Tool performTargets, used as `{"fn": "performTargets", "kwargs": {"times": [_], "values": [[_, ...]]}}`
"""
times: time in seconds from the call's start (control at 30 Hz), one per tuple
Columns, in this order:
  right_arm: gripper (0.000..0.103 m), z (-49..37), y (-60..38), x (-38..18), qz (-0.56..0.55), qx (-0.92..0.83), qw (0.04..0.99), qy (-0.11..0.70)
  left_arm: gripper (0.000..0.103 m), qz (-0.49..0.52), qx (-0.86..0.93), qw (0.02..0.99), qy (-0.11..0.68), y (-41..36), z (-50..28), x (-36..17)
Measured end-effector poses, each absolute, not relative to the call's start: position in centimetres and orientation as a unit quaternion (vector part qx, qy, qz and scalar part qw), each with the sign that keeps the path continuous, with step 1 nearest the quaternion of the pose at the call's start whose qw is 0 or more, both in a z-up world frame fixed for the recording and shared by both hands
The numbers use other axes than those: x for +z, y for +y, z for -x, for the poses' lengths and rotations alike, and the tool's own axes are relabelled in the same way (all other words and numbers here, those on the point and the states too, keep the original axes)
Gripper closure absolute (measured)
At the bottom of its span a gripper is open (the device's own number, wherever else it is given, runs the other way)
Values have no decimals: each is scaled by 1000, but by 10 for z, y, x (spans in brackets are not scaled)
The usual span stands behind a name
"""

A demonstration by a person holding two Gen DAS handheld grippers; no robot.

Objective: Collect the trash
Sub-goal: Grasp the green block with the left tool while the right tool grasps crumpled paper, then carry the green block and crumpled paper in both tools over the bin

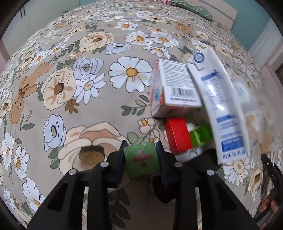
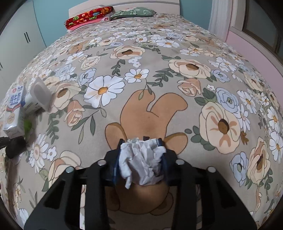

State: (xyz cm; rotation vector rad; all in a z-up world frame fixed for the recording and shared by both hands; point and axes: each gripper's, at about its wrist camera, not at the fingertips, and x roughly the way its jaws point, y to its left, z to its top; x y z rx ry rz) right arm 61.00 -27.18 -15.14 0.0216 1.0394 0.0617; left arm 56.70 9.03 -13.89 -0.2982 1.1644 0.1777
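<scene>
In the left wrist view my left gripper (image 1: 141,148) is shut on a small green box (image 1: 141,159) just above the flowered bedspread. Right of it lie a red box (image 1: 177,135), a green box (image 1: 201,134), a white carton with a barcode (image 1: 174,88) and a blurred white and blue tube box (image 1: 219,109). In the right wrist view my right gripper (image 2: 142,144) is shut on a crumpled white tissue (image 2: 141,164) above the bed. The white cartons (image 2: 16,109) show at that view's far left edge.
The flowered bedspread (image 2: 159,70) covers the whole bed. A red patterned pillow (image 2: 88,16) and a green pillow (image 2: 134,11) lie at the headboard. White cupboards (image 2: 16,40) stand at the left, a curtain and window (image 2: 247,21) at the right.
</scene>
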Motion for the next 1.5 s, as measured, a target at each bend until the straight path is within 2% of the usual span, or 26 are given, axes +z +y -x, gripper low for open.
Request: {"fn": "performTargets", "kwargs": {"times": [0.2,0.53,1.17,1.5], "values": [[68,-591,-275,-127,-9,38,871,489,69,137,71,825,543,89,-549,-119],[68,-534,-262,-40,19,66,893,446,69,107,54,855,505,84,-498,-48],[68,-368,-219,144,55,142,935,322,69,25,-28,935,354,37,-328,140],[68,-278,-194,199,88,177,939,283,69,-13,-61,952,299,11,-244,187]]}}
